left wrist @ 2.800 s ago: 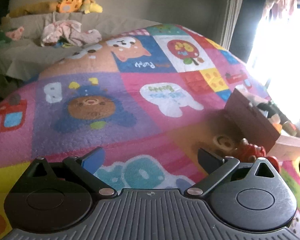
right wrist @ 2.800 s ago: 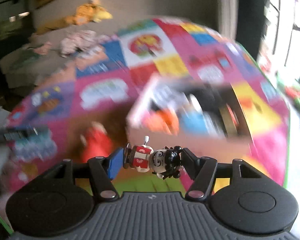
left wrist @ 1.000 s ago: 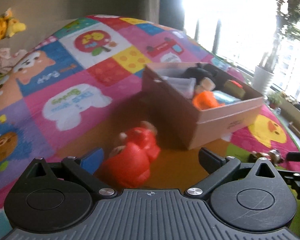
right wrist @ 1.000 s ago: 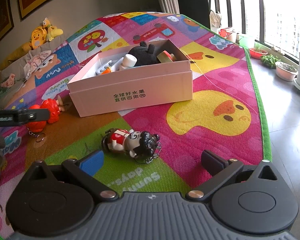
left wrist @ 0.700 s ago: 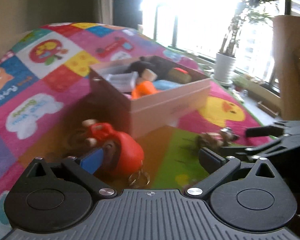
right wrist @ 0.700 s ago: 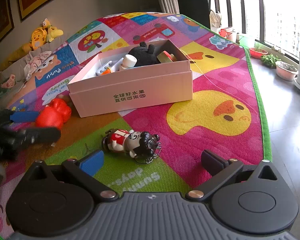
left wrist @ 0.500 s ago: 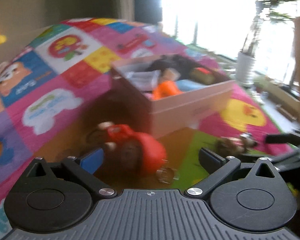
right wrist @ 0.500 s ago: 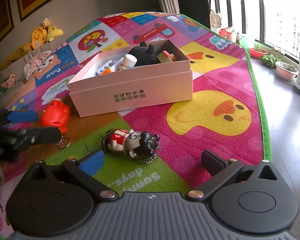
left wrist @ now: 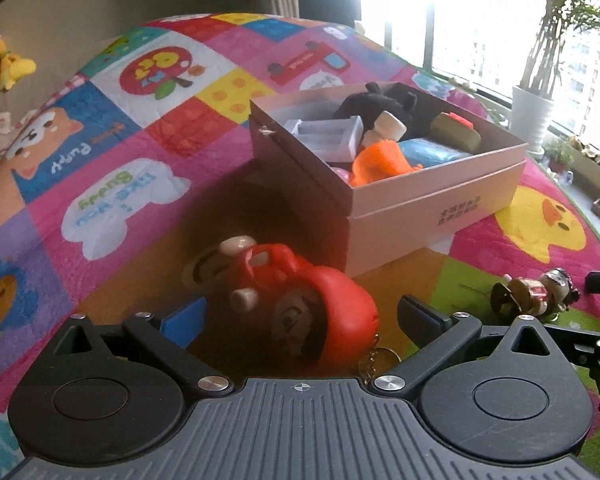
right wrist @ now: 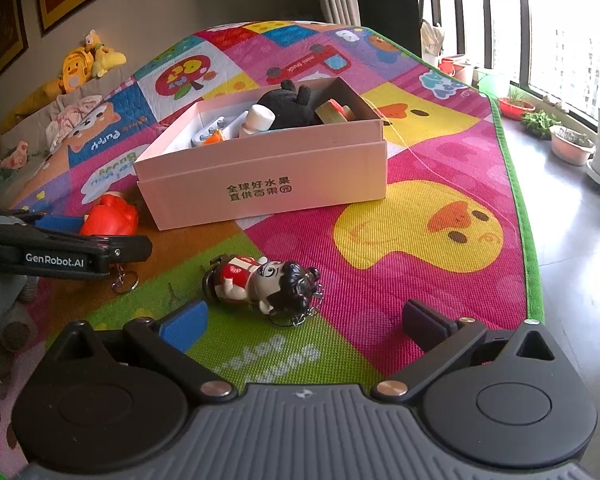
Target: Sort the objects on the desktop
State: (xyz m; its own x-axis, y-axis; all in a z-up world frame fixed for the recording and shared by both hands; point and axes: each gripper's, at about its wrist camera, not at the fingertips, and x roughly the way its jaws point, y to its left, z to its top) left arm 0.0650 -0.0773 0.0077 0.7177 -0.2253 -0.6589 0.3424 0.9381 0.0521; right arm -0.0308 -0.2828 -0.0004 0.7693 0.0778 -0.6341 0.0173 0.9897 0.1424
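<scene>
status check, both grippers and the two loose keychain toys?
Left gripper open, straddling red figure keychain on the mat. Right gripper open, empty, black-haired doll keychain lying just ahead. Pink box beyond both, nothing blocking.

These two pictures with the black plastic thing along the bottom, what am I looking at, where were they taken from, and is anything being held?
No robot here: a person holds a two-finger gripper in each hand, and each carries a wide-angle camera that looks out along its fingers.

In the left camera's picture, the left gripper is open around a red figure toy lying on the colourful play mat; it is not clamped. In the right camera's picture, the right gripper is open and empty, just short of a black-haired doll keychain lying on the mat.

Behind both stands a pink cardboard box with toys already inside. So nothing is held right now.
</scene>
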